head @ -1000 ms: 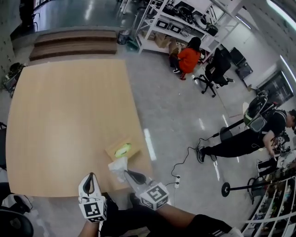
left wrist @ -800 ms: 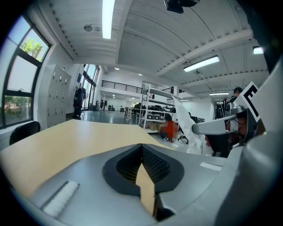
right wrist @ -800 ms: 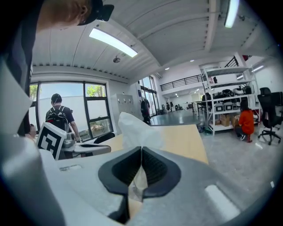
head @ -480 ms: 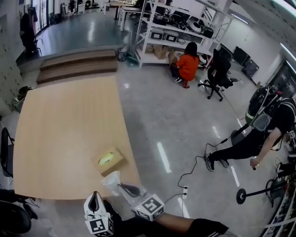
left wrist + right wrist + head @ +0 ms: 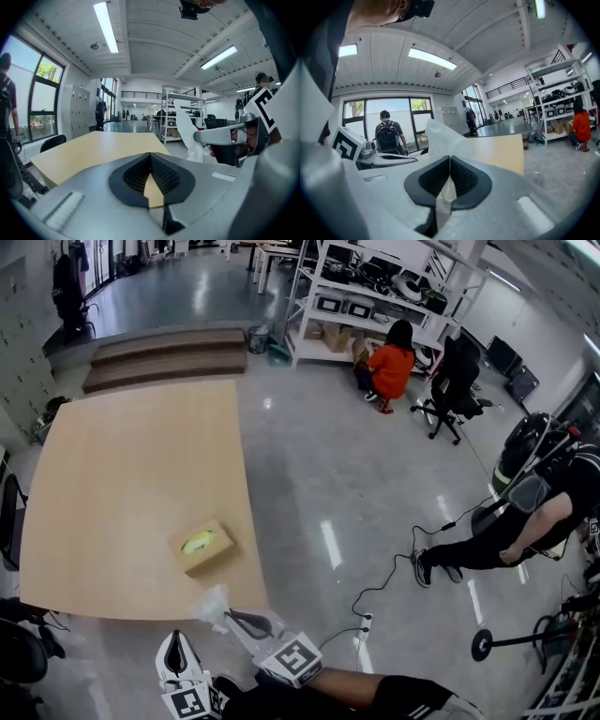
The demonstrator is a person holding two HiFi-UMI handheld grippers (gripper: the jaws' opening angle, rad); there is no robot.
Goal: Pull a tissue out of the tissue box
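The right gripper (image 5: 449,174) has its jaws pressed together on a white tissue (image 5: 440,136). A thin fold is pinched between the pads, and the rest billows up and forward past the fingertips. In the head view the right gripper (image 5: 229,619) points up and to the left toward the table (image 5: 122,474), and the tissue (image 5: 211,603) hangs loose at its tip, just off the table's near edge.

The left gripper (image 5: 151,169) is closed as well, with nothing between its pads. It sits just to the left of the right one and slightly farther back from the table. From its camera the held tissue (image 5: 188,133) shows off to the right, well clear of its own jaws.

The tissue box (image 5: 204,547) lies on the table ahead of the right gripper, near the near edge. Its yellow-green oval opening faces up, and its long axis slants roughly across the line the gripper points along. Bare tabletop shows between the box and the tissue, so they are apart. I judge the sheet to be fully out of the opening. The right gripper is the nearer of the two to the box, so any further reach toward it would fall to that hand.
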